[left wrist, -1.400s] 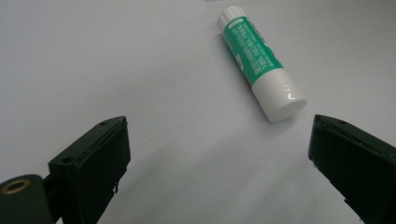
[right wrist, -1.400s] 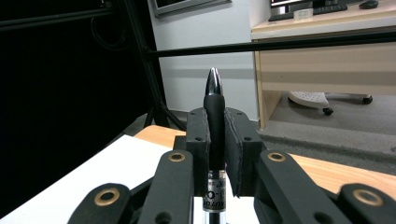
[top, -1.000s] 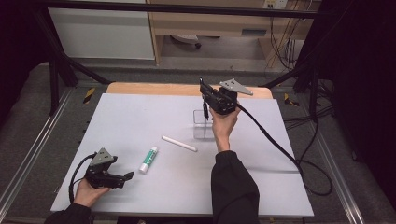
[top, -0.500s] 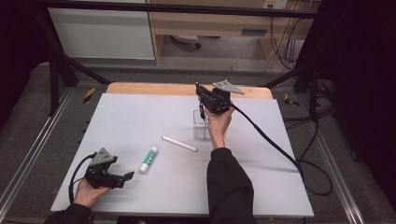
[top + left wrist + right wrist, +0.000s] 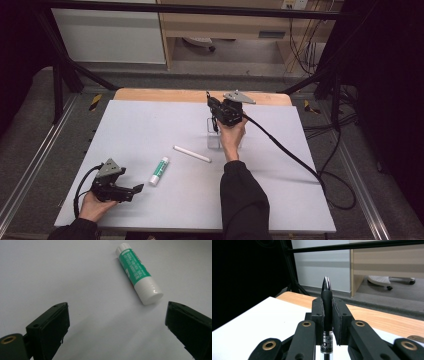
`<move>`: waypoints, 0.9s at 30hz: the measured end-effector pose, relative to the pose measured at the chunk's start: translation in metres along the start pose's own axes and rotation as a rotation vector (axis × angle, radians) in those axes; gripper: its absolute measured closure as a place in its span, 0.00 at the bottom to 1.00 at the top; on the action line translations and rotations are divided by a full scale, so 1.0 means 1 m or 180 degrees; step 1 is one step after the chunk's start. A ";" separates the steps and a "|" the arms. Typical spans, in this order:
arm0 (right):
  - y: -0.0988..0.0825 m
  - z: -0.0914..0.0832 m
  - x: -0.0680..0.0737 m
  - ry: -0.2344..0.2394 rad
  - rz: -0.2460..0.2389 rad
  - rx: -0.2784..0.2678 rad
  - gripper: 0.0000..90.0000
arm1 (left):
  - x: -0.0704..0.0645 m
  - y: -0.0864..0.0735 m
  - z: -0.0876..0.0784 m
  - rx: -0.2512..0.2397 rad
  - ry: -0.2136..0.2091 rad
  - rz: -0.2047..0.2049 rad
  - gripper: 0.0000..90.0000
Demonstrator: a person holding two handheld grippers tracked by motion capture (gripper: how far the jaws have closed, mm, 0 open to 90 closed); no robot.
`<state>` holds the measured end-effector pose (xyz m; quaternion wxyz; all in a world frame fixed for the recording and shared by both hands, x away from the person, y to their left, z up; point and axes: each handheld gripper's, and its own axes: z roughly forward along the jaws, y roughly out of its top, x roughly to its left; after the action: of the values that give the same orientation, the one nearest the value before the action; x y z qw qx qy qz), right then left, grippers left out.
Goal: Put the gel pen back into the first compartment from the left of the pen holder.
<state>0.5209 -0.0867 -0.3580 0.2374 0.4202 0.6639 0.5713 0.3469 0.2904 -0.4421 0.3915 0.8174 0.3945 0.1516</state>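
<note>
My right gripper (image 5: 216, 106) is shut on a black pen (image 5: 327, 303), which stands upright between the pads with its shiny tip above them. In the high view the gripper hovers just over a small clear holder (image 5: 214, 140) at the middle back of the white table (image 5: 140, 125). The pen's lower end (image 5: 215, 124) hangs at the holder's mouth, and I cannot tell whether it is inside. My left gripper (image 5: 136, 189) rests open near the front left corner. Just past its wide-apart jaws lies a green-and-white glue stick (image 5: 137, 271), also seen from above (image 5: 159, 170).
A white stick (image 5: 192, 153) lies flat between the glue stick and the clear holder. A wooden strip (image 5: 165, 95) runs along the table's far edge. A black cable (image 5: 290, 155) trails from the right gripper across the table's right half.
My right gripper has drifted a little to the left and down with the pen, closer over the clear holder. The left gripper has stayed where it was.
</note>
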 end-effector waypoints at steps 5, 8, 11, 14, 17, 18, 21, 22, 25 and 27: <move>-0.009 -0.001 -0.004 -0.0001 0.0039 0.0042 0.90 | 0.000 0.000 0.000 0.0017 0.0002 0.0014 0.06; -0.015 -0.002 -0.006 0.0006 0.0044 0.0063 0.90 | 0.000 0.000 0.001 0.0021 -0.0001 0.0015 0.06; -0.021 -0.002 -0.007 0.0005 0.0049 0.0105 0.90 | 0.000 0.000 0.001 0.0022 0.0000 0.0010 0.06; -0.026 -0.001 -0.007 -0.0002 0.0027 0.0148 0.89 | 0.000 0.000 0.001 0.0022 -0.0001 0.0015 0.06; -0.029 -0.002 -0.007 0.0008 -0.0026 0.0219 0.89 | 0.000 0.000 0.001 0.0023 -0.0003 0.0015 0.06; -0.029 -0.002 -0.006 0.0008 -0.0049 0.0238 0.88 | 0.000 0.000 0.001 0.0025 -0.0002 0.0016 0.06; -0.028 -0.005 -0.007 0.0058 -0.0051 0.0279 0.84 | 0.000 0.000 0.001 0.0021 -0.0003 0.0015 0.06; -0.027 -0.007 -0.007 0.0077 -0.0036 0.0280 0.80 | 0.000 0.000 0.001 0.0017 -0.0003 0.0014 0.06; -0.024 -0.014 -0.008 0.0163 -0.0020 0.0318 0.72 | 0.000 0.000 0.001 0.0019 -0.0001 0.0020 0.06; -0.021 -0.020 -0.008 0.0247 -0.0023 0.0378 0.64 | 0.000 0.000 0.001 0.0022 0.0000 0.0012 0.06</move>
<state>0.5030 -0.1045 -0.3744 0.1882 0.4086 0.7068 0.5459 0.3471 0.2898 -0.4426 0.3884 0.8194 0.3935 0.1510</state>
